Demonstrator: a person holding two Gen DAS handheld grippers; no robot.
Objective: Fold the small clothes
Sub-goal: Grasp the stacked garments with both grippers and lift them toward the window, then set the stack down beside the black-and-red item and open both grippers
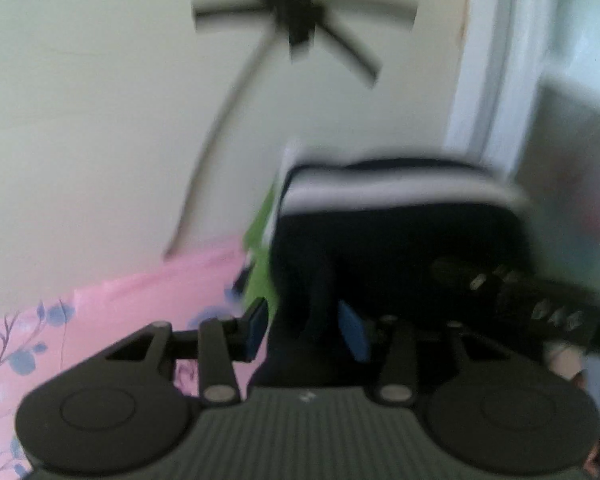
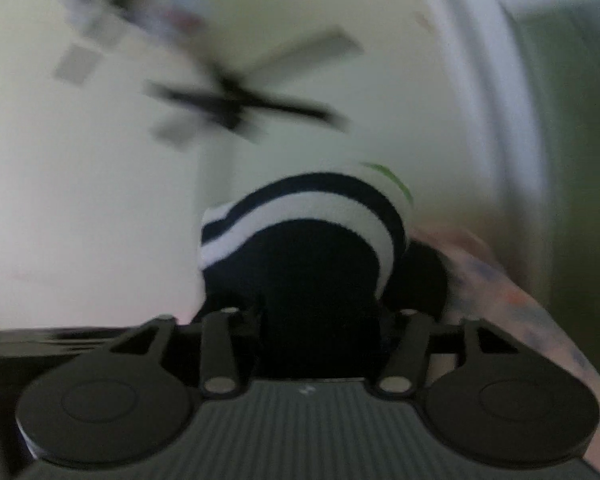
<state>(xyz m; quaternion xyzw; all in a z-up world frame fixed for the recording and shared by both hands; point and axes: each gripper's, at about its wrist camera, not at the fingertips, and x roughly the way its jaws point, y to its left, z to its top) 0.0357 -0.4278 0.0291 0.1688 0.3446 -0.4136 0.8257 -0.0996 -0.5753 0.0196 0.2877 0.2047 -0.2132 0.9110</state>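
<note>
— Garment (image 2: 300,264), where is it?
— Navy with white stripes, bunched at twelve o'clock, clamped in the right tongs (image 2: 320,320).
— Left tongs (image 1: 306,330)?
— Parted, dark cloth between the blue pads (image 1: 354,336); grip unclear.

The small garment (image 1: 392,236) is dark navy, almost black, with white stripes along one edge and a bit of bright green peeking out beside it. In the left wrist view it fills the middle and right of the frame, bunched up and lifted, striped band on top. In the right wrist view the same piece (image 2: 300,248) sits dead centre, humped into an arch, with the stripes curving over the top. Both shots are blurry, so fabric detail is hard to make out.
</note>
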